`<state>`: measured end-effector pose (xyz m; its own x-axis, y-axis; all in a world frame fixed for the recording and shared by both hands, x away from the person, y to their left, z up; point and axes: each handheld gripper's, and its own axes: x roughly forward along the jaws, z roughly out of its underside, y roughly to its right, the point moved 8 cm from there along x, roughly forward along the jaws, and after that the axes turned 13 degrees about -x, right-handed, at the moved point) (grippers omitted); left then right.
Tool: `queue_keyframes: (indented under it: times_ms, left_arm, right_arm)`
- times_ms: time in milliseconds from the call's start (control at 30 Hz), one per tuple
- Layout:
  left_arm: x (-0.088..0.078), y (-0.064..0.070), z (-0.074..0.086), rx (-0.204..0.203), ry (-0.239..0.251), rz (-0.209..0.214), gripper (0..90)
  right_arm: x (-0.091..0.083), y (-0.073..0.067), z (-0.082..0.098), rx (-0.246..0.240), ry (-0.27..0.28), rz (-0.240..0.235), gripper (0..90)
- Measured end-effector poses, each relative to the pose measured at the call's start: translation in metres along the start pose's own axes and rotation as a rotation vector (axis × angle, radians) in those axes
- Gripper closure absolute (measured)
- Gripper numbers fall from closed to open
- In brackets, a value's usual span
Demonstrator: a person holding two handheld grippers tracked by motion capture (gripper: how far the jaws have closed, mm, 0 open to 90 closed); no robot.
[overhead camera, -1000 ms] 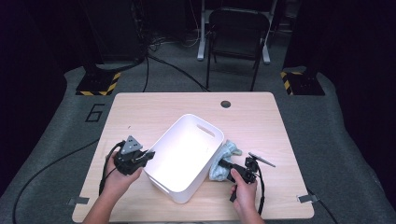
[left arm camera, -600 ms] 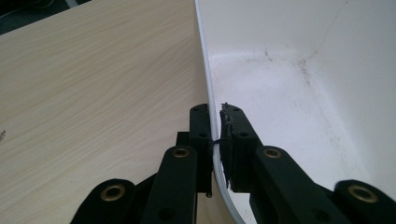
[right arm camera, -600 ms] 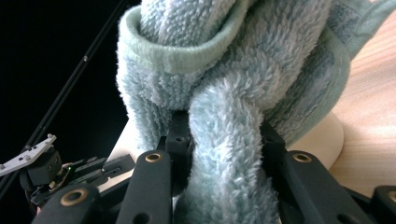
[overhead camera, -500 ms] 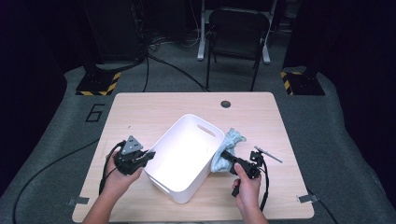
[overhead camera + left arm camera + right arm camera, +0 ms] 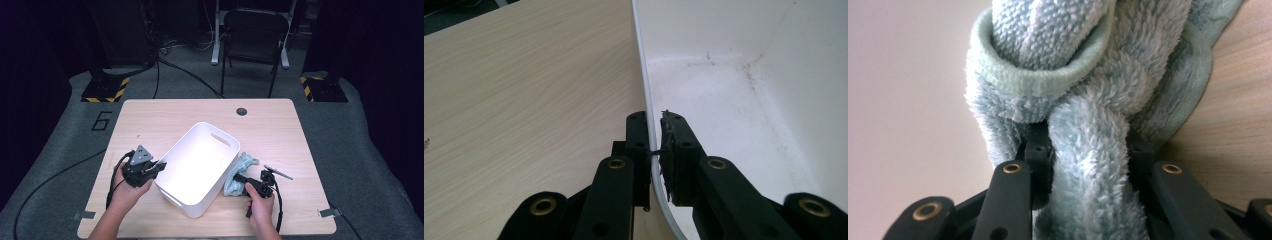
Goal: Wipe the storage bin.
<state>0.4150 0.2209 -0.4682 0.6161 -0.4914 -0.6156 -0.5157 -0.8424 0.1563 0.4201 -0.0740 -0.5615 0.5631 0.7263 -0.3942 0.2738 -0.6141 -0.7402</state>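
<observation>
Grippers first. The left gripper (image 5: 161, 166) is shut tight on the rim of the white tub (image 5: 197, 170) — in the left gripper view one black jaw sits outside the wall and one inside, with the thin white edge (image 5: 649, 125) pinched between them. The person's left hand (image 5: 127, 192) holds it at about 9 o'clock from the tub.

The right gripper (image 5: 239, 178) is closed on a fluffy light blue towel (image 5: 239, 172) — in the right gripper view a thick roll of the towel (image 5: 1088, 165) is squeezed between its jaws, and more of it bunches up above them. The right hand (image 5: 260, 202) is at about 4 o'clock from the tub.

The towel lies on the wooden table (image 5: 165, 120), touching the tub's outside wall at about 3 o'clock. The tub sits tilted at an angle near the middle of the table. A small dark stick-like tool (image 5: 278, 172) lies just beside the right gripper, at 3 o'clock from the towel.
</observation>
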Motion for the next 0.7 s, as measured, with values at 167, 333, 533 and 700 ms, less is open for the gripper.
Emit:
queue_keyframes:
  times_ms: [167, 333, 533, 700]
  left_arm:
    - [0.001, 0.000, 0.000, -0.006, 0.005, 0.000, 82.0]
    - [0.001, 0.000, 0.000, -0.005, 0.003, 0.001, 81.9]
    - [0.001, 0.000, 0.000, -0.002, 0.001, -0.001, 81.7]
    - [0.001, 0.000, 0.000, 0.001, -0.002, -0.002, 81.6]
  right_arm:
    - [0.000, 0.001, -0.001, -0.019, 0.008, 0.007, 66.2]
    - [-0.001, -0.002, -0.002, -0.008, 0.010, 0.001, 66.8]
    - [-0.004, -0.009, -0.009, -0.022, 0.027, -0.012, 66.9]
    - [-0.010, -0.020, -0.015, -0.024, 0.057, -0.047, 67.0]
